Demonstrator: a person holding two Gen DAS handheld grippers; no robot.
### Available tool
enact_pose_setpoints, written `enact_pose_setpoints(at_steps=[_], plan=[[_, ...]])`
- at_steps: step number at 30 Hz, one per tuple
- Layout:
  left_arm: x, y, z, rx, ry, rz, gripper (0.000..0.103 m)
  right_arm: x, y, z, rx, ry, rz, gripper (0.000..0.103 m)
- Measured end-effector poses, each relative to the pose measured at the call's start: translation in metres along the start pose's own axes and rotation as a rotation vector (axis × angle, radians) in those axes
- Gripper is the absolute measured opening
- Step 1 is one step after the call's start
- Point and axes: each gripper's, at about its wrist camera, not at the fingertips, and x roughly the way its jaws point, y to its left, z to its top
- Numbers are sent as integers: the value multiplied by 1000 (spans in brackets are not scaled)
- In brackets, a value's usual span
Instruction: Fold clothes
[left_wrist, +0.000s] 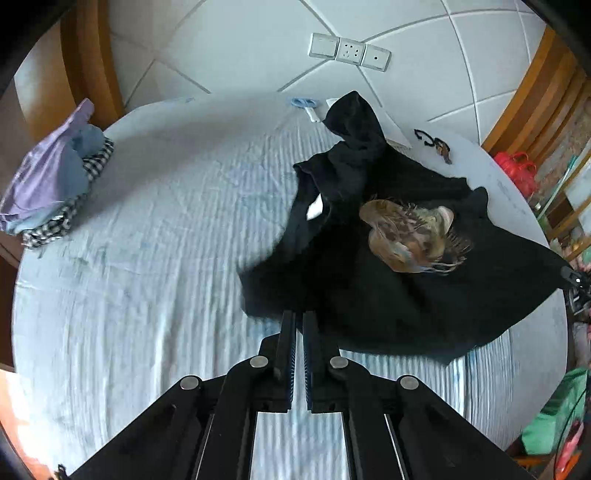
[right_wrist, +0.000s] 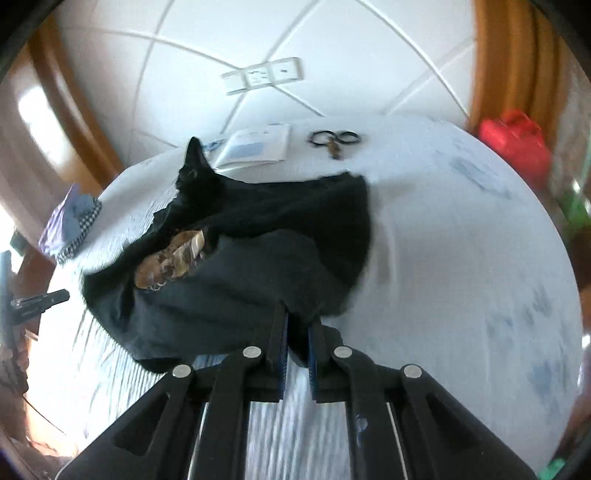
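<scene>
A black T-shirt (left_wrist: 369, 295) with a brown printed picture (left_wrist: 410, 236) lies crumpled on the pale striped bed sheet (left_wrist: 147, 258). My left gripper (left_wrist: 298, 317) is shut on the shirt's near hem, cloth pinched between the jaws. The shirt also shows in the right wrist view (right_wrist: 258, 266), partly lifted and bunched, the print (right_wrist: 170, 258) at its left. My right gripper (right_wrist: 297, 314) is shut on the shirt's near right edge. The other gripper (right_wrist: 40, 297) shows at the far left of the right wrist view.
A pile of folded clothes (left_wrist: 55, 177), purple, blue and checked, sits at the bed's far left. Blue scissors (left_wrist: 304, 103), a paper booklet (right_wrist: 255, 147) and black rings with keys (right_wrist: 334, 140) lie by the headboard. A red bag (right_wrist: 513, 140) stands beyond the bed's right side.
</scene>
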Motion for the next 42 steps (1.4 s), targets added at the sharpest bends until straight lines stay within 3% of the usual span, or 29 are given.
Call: enact_pose_setpoints(at_steps=[2,5,7,9,16,21,23,25,27,28,36,38,39,40,41,42], plan=[[7,-1,-5,31,14,25,6,4,-17,-10,56,58,-32,10],[30,-2,-11,39,66,7,9,24,-34,-28,102,130,-158,29],[43,-4,-18,53,88,3,9,29,-40,-43,133,148,-195,34],[54,-4,-25,59,106,13,9,27,-29,-55,121,137,-153,34],[77,8,-38,32,111,19,9,39,53,-79,20,125,139,34],[83,14,-45,32,91,-31,10,75,109,-94,-49,166,230,34],[84,14,-46,50,72,-43,20,87,128,-99,-79,163,238,35],[83,15,-45,63,38,-34,56,100,146,-103,-109,148,245,46],[83,16,-42,73,7,-33,72,112,162,-106,-145,126,218,50],[83,16,-40,77,-4,-41,75,118,167,-106,-162,112,199,50],[111,6,-25,112,-13,-29,75,134,182,-105,-218,31,115,52],[113,1,-27,124,-20,-40,70,134,184,-106,-239,8,111,53],[112,-3,-28,132,-29,-37,55,135,186,-107,-256,-3,107,53],[111,-9,-29,153,-30,-55,29,136,190,-107,-273,-10,101,53],[109,-13,-28,159,-27,-74,16,138,193,-105,-286,-10,95,37],[106,-15,-27,155,-31,-80,14,139,196,-102,-292,-6,93,24]])
